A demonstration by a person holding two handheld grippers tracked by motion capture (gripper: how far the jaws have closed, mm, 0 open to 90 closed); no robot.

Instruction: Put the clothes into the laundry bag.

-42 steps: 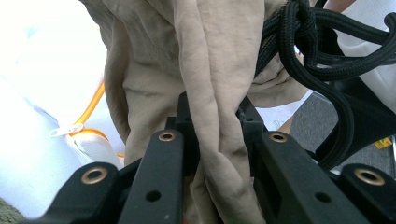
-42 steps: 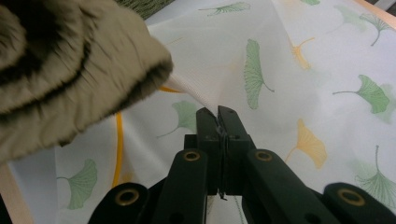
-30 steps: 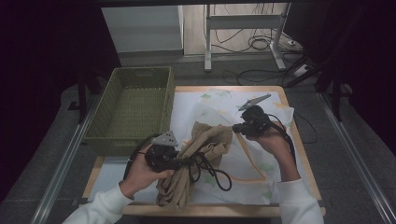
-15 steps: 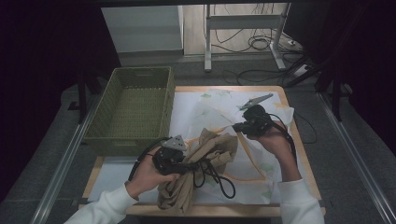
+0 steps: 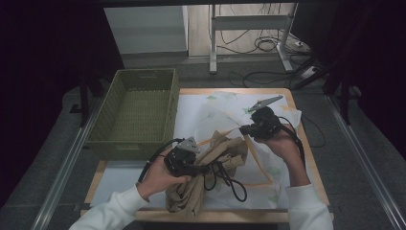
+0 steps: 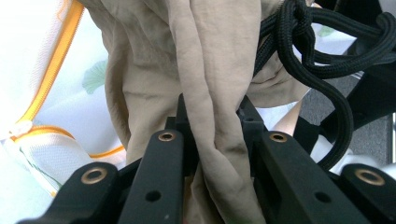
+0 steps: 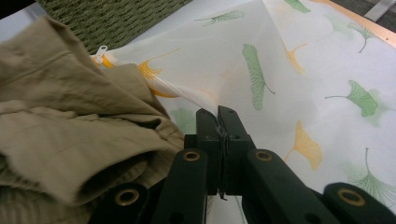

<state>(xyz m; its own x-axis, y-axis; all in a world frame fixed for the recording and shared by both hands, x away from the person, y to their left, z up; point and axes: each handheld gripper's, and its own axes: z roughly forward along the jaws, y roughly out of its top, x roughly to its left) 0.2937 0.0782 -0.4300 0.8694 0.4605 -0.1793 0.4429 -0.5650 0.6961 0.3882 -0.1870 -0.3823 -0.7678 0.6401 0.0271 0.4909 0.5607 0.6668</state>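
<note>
Mesh laundry bag (image 5: 225,115), printed with leaves, lies spread on the table (image 5: 297,143) beside a green basket (image 5: 139,112). Tan garment (image 5: 210,167) sits at its opening, pinched by the left claw (image 6: 212,121). The right claw (image 7: 218,119) clamps the bag's mesh edge.

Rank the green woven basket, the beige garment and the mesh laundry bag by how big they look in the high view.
1. Mesh laundry bag, spread across the table, though the garment hides part of it.
2. Green woven basket, close to the bag in apparent size, so that order is unsure.
3. Beige garment, bunched up, clearly smallest.
</note>
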